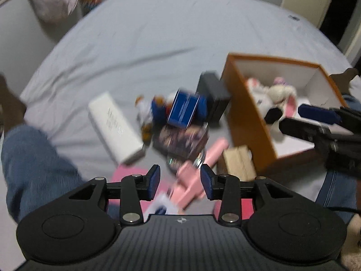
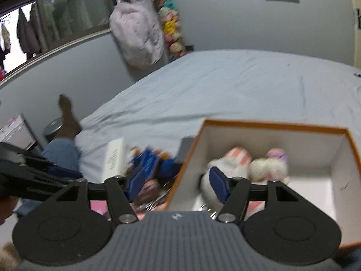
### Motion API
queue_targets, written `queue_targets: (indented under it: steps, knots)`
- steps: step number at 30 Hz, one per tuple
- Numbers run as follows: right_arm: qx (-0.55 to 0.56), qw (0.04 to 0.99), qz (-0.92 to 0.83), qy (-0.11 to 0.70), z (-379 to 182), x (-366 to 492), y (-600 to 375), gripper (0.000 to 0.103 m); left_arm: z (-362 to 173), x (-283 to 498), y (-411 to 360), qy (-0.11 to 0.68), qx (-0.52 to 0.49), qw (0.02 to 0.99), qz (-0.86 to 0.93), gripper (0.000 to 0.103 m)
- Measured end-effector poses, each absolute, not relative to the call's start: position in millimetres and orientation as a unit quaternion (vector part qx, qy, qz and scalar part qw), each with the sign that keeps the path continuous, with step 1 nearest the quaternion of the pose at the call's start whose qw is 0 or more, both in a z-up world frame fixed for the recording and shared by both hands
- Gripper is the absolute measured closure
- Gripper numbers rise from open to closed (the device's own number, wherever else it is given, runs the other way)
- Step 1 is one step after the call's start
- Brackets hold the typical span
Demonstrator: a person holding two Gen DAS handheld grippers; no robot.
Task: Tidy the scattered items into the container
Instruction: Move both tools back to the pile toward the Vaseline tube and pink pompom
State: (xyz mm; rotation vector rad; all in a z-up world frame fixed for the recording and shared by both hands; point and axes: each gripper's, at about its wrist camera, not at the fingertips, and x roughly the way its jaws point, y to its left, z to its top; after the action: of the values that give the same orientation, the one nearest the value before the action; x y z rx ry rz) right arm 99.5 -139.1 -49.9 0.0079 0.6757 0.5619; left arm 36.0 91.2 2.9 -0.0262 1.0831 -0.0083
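Observation:
An orange box with a white inside [image 1: 246,117] stands on the bed and holds a white and pink plush rabbit [image 1: 273,99]. It also shows in the right wrist view [image 2: 187,160] with the plush [image 2: 239,160] inside. Left of it lie a blue box [image 1: 183,108], a long white box [image 1: 115,124], a black box [image 1: 213,94], a dark printed pack [image 1: 180,140], a wooden block [image 1: 239,162] and a pink gadget [image 1: 191,176]. My left gripper [image 1: 180,181] is open just above the pink gadget. My right gripper [image 2: 177,184] is open and empty, straddling the box's left wall.
The grey bedsheet [image 1: 146,36] stretches far behind the pile. The person's jeans-clad legs [image 1: 33,162] lie at the left and right. A pink flat item [image 1: 128,174] lies under the left gripper. A lilac bag [image 2: 137,33] and stacked plush toys [image 2: 169,24] stand by the wall.

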Motion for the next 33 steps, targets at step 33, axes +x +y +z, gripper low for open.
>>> queue_targets:
  steps: [33]
  knots:
    - [-0.08, 0.8, 0.307, 0.51, -152, 92, -88, 0.04, -78, 21, 122, 0.585, 0.012, 0.81, -0.03, 0.044]
